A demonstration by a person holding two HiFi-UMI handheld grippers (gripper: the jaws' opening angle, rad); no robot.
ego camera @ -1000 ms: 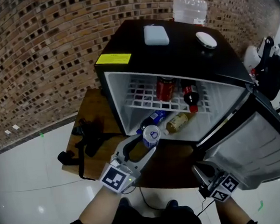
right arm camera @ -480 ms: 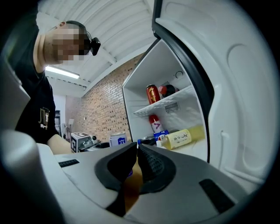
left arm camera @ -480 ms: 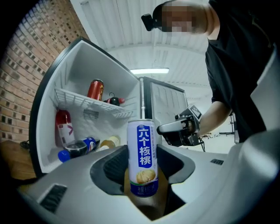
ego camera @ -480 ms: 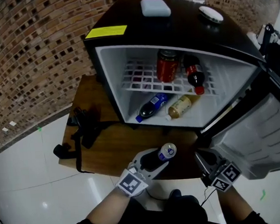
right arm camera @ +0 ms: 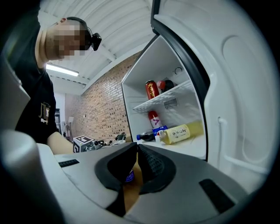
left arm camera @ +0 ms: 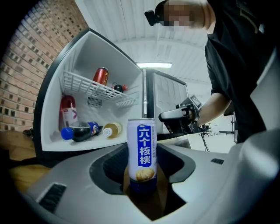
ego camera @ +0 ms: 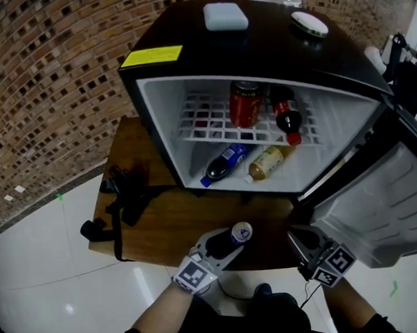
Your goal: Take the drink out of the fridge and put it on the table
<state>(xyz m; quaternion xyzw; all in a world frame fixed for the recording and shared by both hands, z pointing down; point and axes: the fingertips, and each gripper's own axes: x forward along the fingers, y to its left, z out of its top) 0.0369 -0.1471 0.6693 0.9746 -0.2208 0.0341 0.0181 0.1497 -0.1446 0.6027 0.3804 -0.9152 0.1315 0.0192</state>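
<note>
Tall blue-and-white drink can, head view: lowered from level with the black mini fridge's mouth to the brown wooden table before the fridge. Left gripper view: held upright, clasped by left gripper — likely ready for release. Right gripper view: right gripper clenched, empty.

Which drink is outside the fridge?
The white-and-blue can, clamped in the left tongs; the red can and the bottles sit inside the fridge.

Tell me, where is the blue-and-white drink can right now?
In the head view the can sits low at centre, upright in the jaws of the left gripper, over the near edge of the wooden table before the open fridge.
</note>
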